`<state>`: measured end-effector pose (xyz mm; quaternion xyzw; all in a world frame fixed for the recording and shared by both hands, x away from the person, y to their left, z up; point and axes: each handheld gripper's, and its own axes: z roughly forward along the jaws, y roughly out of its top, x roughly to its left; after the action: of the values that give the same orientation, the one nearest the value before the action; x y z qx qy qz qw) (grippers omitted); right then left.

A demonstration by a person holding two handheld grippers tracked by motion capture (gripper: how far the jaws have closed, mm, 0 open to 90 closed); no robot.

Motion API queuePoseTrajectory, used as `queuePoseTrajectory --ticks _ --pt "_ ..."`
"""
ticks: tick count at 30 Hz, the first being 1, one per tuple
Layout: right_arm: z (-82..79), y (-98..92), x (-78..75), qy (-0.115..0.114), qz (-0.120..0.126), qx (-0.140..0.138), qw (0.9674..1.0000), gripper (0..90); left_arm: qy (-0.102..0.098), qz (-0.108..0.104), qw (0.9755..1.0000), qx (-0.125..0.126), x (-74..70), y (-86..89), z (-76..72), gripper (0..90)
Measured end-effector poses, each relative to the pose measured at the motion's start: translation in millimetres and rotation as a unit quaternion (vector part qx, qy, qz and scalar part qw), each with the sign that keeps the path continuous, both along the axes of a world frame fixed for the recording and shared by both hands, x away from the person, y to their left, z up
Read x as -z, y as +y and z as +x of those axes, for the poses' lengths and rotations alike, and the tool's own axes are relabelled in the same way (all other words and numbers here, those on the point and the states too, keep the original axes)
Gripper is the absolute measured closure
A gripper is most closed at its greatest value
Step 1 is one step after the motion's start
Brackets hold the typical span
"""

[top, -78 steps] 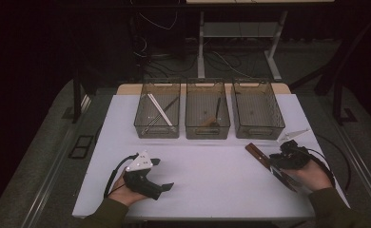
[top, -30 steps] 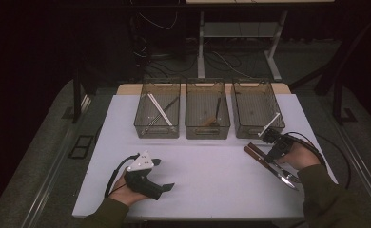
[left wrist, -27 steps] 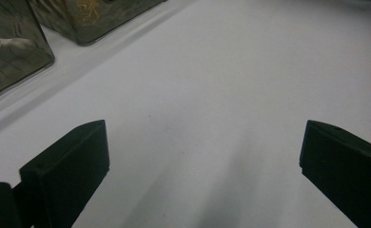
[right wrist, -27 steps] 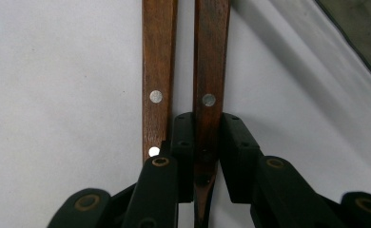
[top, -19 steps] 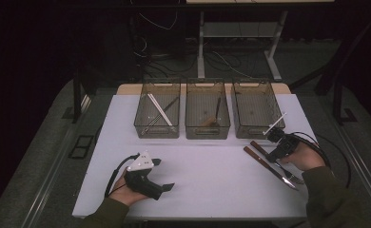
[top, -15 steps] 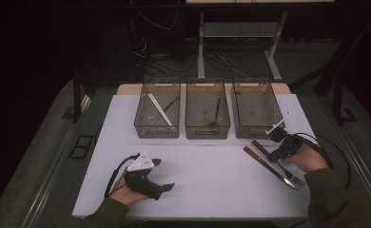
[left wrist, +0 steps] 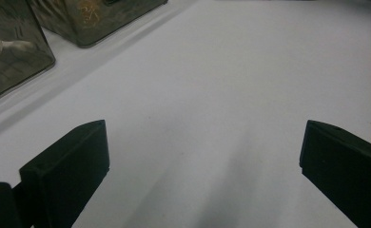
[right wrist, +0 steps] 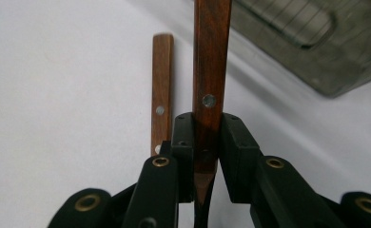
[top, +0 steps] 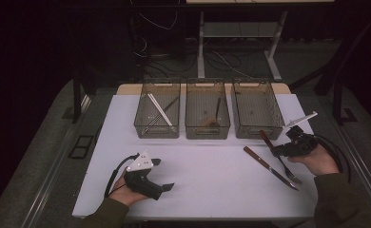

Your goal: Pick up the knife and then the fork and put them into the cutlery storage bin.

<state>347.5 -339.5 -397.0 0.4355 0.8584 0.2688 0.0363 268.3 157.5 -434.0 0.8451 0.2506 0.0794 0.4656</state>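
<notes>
Your right gripper (right wrist: 207, 156) clamps a wooden handle (right wrist: 211, 61) of cutlery, its long axis running straight out from the jaws toward the right-hand bin (top: 257, 110). That bin lies just ahead, and your left gripper (top: 148, 183), jaws wide and empty, rests well away.

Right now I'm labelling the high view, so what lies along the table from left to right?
Left tool → left bin → middle bin → right bin → wooden-handled fork on the table → right tool, shut on a wooden-handled utensil.

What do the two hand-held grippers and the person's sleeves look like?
Both are black. The left hand-held gripper carries a grey three-cornered plate and a looping black cable. The right hand-held gripper has a similar plate, brass-coloured screws and black cables. The sleeves are dark olive.
</notes>
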Motion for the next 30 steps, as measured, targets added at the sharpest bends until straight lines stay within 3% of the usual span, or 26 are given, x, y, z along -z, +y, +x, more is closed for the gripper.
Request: queuePoseTrajectory --ticks 10,19,30 --pt "-5.6 -11.5 -7.2 -0.054 0.056 0.025 0.9967 77.3 -0.001 -0.004 1.0 -0.002 -0.3 0.5 -0.1 1.4" --pt "-7.1 -18.4 -11.3 -0.104 0.097 0.048 0.9887 77.3 -0.001 -0.004 1.0 -0.002 -0.1 0.6 0.2 1.4" --pt "-7.7 -18.7 -13.1 -0.14 0.123 0.064 0.9804 77.3 0.0 -0.005 1.0 -0.004 0.1 0.5 0.4 1.4"
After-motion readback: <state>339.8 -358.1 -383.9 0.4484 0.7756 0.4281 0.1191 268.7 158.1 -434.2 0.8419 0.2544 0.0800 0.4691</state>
